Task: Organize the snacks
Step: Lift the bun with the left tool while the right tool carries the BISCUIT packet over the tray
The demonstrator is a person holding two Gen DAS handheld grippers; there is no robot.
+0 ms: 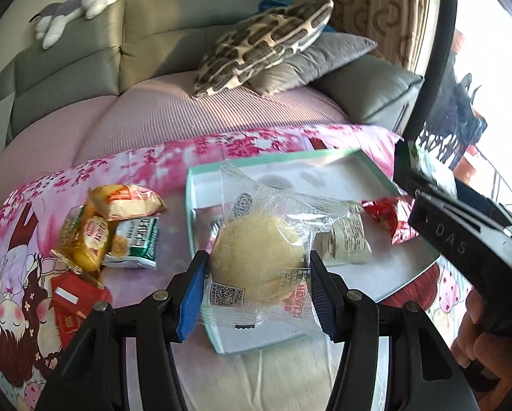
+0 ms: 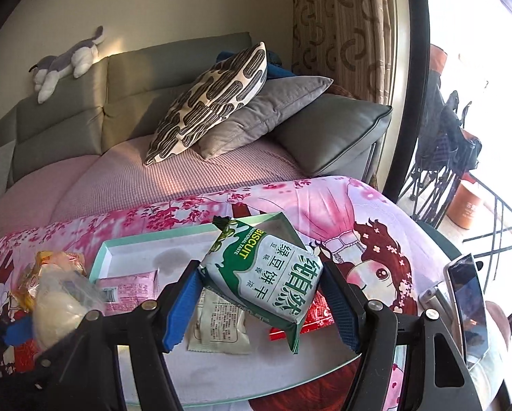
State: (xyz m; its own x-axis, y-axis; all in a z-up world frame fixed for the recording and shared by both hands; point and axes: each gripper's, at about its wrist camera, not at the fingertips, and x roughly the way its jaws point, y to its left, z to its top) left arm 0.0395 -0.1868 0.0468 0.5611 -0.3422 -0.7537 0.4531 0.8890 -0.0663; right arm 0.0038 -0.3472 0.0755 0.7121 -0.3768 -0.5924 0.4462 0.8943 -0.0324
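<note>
My left gripper (image 1: 257, 267) is shut on a round yellow cake in a clear wrapper (image 1: 256, 257), held above the near left part of the mint-rimmed white tray (image 1: 273, 167). My right gripper (image 2: 261, 294) is shut on a green and white biscuit pack (image 2: 266, 274), held over the tray (image 2: 136, 239). A beige packet (image 1: 348, 239) and a red packet (image 1: 389, 215) lie in the tray. In the right wrist view the tray holds a pink packet (image 2: 129, 289), the beige packet (image 2: 218, 325) and the red packet (image 2: 319, 315).
Left of the tray lie an orange bag (image 1: 125, 202), a yellow packet (image 1: 84, 239), a green packet (image 1: 134, 243) and a red box (image 1: 74, 304) on the pink cartoon cloth (image 1: 26, 274). A sofa with pillows (image 1: 262, 44) stands behind. A phone (image 2: 468, 308) stands at right.
</note>
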